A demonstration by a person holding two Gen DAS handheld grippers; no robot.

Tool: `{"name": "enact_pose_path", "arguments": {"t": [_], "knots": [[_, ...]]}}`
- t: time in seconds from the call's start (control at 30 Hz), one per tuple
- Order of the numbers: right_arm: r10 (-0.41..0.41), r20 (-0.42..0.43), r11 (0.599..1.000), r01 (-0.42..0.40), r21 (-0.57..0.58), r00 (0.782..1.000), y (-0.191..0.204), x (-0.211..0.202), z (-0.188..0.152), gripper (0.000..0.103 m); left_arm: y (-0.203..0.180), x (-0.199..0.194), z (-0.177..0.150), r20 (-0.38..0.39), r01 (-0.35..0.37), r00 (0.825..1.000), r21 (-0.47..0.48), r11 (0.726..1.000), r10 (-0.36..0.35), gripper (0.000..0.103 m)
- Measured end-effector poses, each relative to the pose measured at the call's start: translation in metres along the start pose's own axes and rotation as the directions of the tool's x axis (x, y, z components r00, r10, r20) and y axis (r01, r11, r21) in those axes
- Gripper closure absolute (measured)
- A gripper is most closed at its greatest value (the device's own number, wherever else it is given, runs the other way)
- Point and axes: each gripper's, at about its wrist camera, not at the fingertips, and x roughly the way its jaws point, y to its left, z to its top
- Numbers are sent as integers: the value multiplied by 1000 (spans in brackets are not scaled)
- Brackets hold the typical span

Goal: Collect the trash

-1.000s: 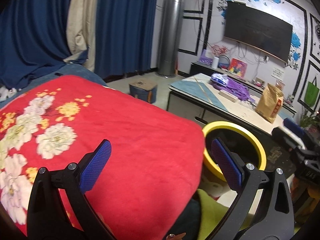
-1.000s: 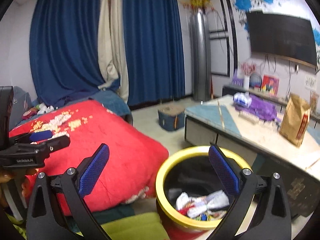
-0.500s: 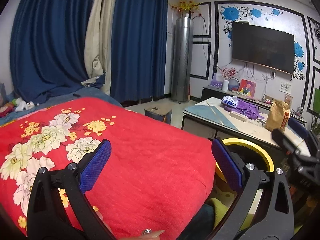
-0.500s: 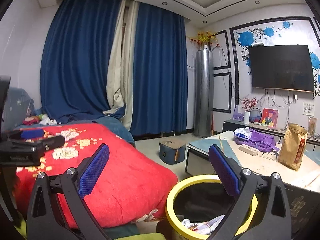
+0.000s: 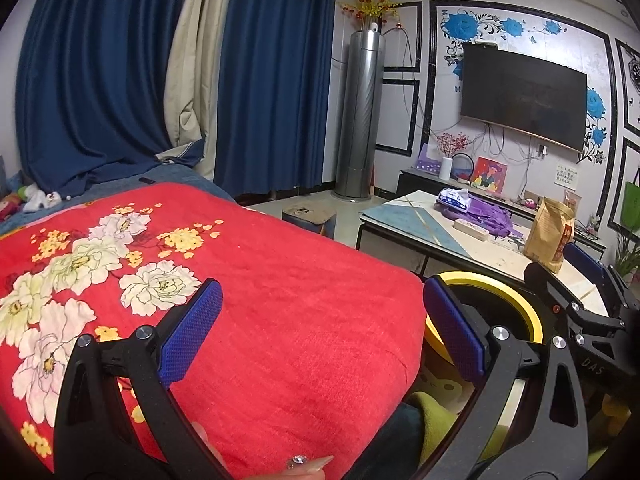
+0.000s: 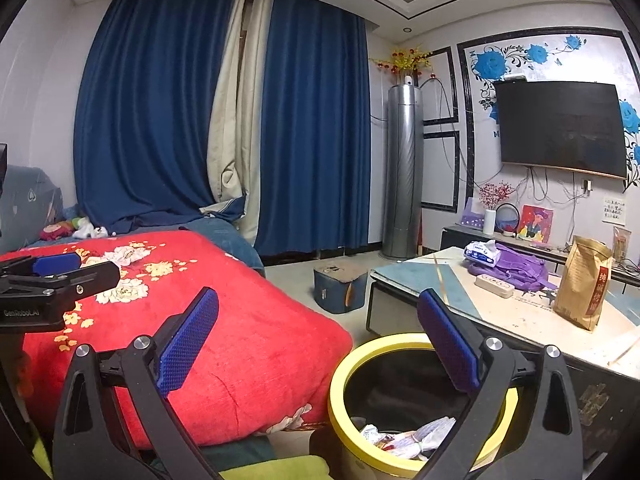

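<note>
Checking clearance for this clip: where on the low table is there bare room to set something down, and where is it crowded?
The table is bare at its near-left blue corner, and on the pale stretch between the power strip and the brown bag. Its far side is crowded: purple bag, tissue pack. Both grippers are open, holding nothing.

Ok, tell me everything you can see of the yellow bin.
The bin is round, with a thick glossy yellow rim and a dark inside, probably plastic. It stands upright and open on the floor, between the red blanket and the low table, close to both. Crumpled wrappers lie at the bottom. The right hand-held gripper hangs open above it, touching nothing. The left view shows only part of the rim.
</note>
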Motion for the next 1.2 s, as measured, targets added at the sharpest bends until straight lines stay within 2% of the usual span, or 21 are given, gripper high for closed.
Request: {"name": "enact_pose_path", "arguments": {"t": [1.2], "knots": [[8,-15,1000,-8,10,1000,-3,0,-5,6,2,2,-3,-2,-4,1000,-4,1000,4,11]]}}
